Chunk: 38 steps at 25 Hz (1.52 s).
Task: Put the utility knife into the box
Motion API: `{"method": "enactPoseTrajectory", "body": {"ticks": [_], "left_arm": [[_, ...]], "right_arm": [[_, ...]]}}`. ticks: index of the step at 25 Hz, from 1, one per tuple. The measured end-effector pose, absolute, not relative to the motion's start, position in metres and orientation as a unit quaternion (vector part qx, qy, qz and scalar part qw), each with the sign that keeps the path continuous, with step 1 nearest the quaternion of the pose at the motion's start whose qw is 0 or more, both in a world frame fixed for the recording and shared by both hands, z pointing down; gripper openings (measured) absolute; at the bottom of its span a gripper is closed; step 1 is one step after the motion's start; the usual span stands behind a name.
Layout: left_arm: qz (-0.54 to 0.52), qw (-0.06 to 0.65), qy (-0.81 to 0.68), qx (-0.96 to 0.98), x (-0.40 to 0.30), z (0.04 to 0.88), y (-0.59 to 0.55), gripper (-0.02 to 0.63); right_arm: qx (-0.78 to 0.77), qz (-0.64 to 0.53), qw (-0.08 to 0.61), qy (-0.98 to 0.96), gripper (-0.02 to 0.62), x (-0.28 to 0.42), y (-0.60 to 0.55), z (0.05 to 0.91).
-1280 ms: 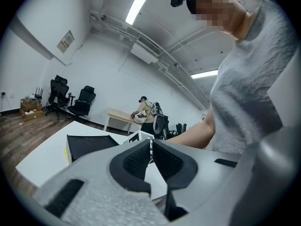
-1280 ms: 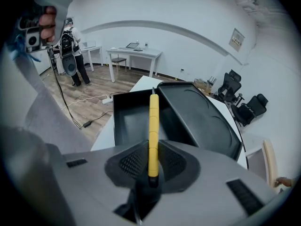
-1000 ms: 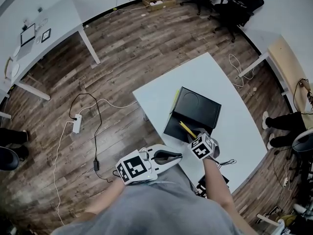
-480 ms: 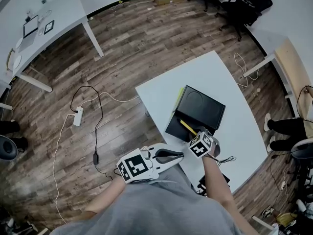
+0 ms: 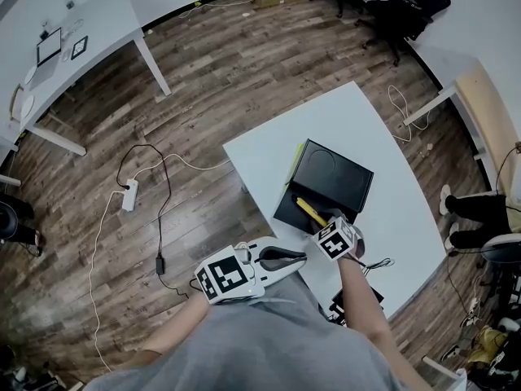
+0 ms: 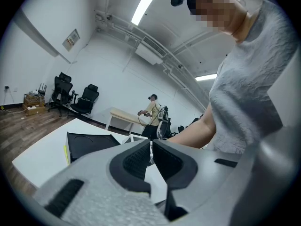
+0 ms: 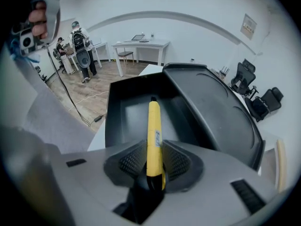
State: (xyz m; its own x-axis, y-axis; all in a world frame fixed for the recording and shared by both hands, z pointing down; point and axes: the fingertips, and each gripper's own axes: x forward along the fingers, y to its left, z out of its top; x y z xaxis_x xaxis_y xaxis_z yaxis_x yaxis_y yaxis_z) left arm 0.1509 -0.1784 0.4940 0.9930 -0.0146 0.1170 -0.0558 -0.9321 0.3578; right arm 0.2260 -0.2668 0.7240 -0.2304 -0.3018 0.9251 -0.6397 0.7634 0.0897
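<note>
Two handheld grippers show at the lower centre of the head view. The right gripper, at the end of an outstretched forearm, reaches up the frame over the near edge of the open black box on the white table. Its jaws clamp the rear of the yellow utility knife, whose tip points over the box's tray. The left gripper sits lower left, close to the person's body, jaws almost together, holding nothing
</note>
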Motion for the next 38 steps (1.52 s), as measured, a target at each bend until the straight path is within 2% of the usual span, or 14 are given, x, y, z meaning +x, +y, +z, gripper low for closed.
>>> {"method": "enactPoseTrajectory", "body": {"ticks": [9,38], "left_arm": [[0.064,0.175,-0.011,0.982,0.152,0.496,-0.175,0.028],[0.064,0.162,0.013,0.985,0.156,0.493,-0.166,0.028]], "right_arm": [[0.310,0.221,0.492,-0.783,0.086,0.222,-0.259,0.724],[0.355,0.194,0.467,-0.786,0.086,0.226,-0.266,0.690]]}}
